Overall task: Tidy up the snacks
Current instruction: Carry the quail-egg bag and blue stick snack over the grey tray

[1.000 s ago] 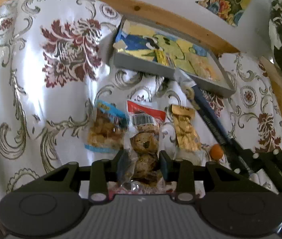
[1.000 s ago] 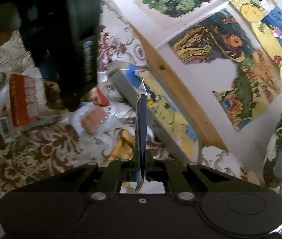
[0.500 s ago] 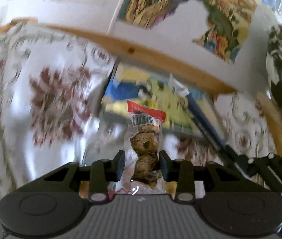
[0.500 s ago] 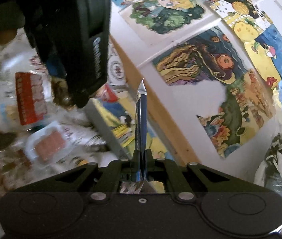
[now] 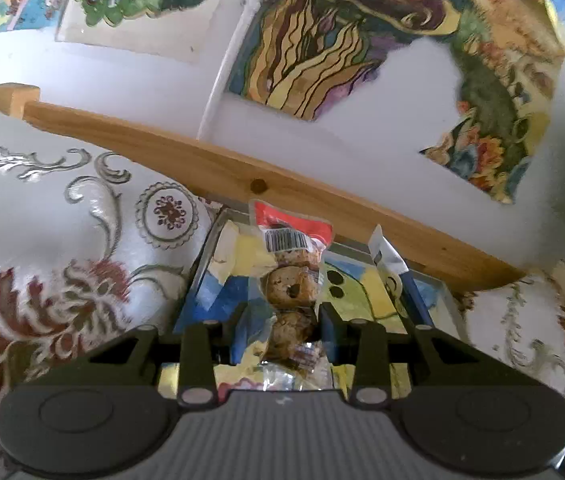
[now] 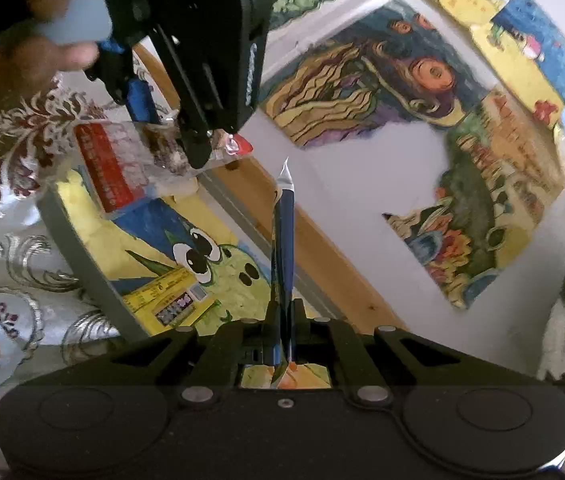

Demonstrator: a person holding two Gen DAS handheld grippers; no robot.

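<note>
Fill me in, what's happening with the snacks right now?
A person works two handheld grippers over a gray tray with a cartoon-printed bottom. The left gripper is shut on a clear cookie packet with a red end and holds it above the tray's far end. The right gripper is shut on a thin dark blue packet, seen edge-on, also above the tray. Neither packet is set down yet.

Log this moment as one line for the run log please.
left gripper: shut on cookie pack | right gripper: shut on blue packet | both above tray
</note>
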